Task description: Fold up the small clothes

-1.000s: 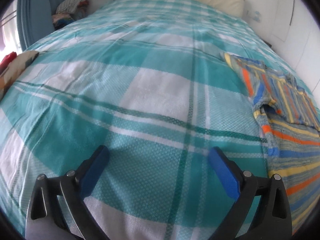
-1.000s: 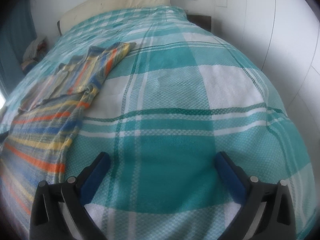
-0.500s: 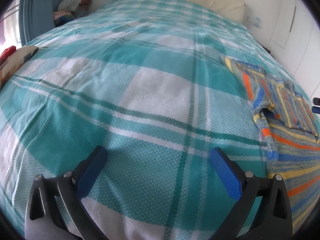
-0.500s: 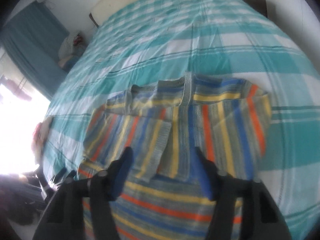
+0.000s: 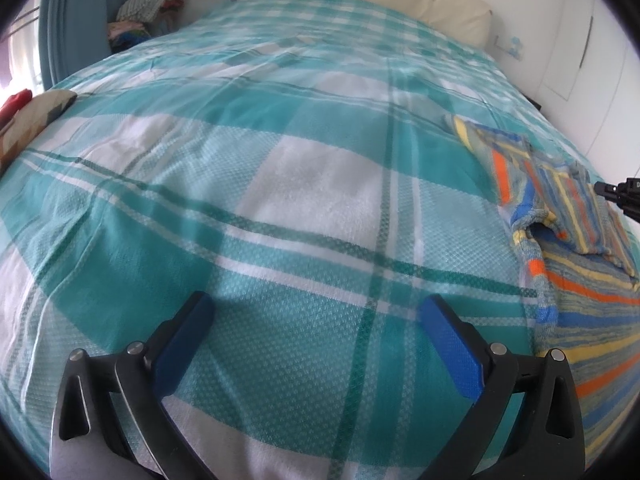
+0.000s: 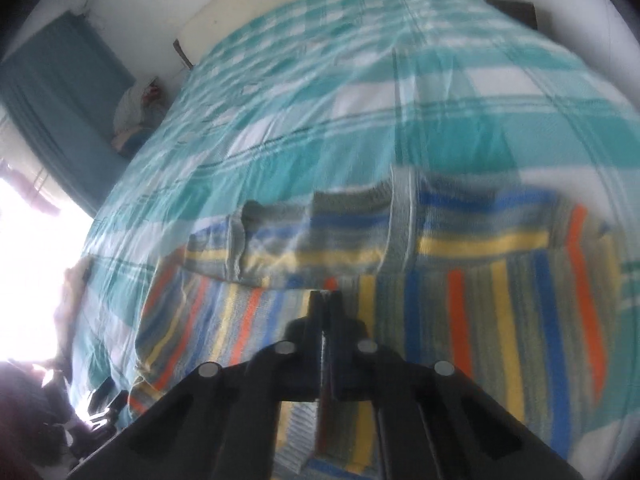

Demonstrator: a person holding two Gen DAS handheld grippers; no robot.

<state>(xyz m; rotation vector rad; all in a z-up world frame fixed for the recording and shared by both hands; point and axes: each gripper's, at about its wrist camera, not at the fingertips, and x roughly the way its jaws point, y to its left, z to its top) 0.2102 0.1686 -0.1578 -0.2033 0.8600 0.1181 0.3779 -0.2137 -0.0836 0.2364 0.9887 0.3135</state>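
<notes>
A striped knit garment (image 5: 560,216) in blue, orange, yellow and grey lies on the teal checked bedspread (image 5: 312,184), at the right edge of the left wrist view. It fills the lower half of the right wrist view (image 6: 460,280), with one part folded over itself. My left gripper (image 5: 316,320) is open and empty, low over the bare bedspread to the left of the garment. My right gripper (image 6: 325,298) has its jaws closed together right over the garment's folded edge; blur hides whether cloth is pinched. Its tip shows in the left wrist view (image 5: 616,192).
A cream headboard cushion (image 5: 360,0) runs along the far end of the bed. A pile of clothes (image 5: 148,12) sits at the far left by a blue curtain (image 5: 76,12). A patterned pillow (image 5: 36,116) lies at the left edge. White wardrobe doors (image 5: 580,40) stand on the right.
My right gripper swung from the bare bedspread to over the garment and its jaws went from wide open to closed. My left gripper stayed open and barely moved.
</notes>
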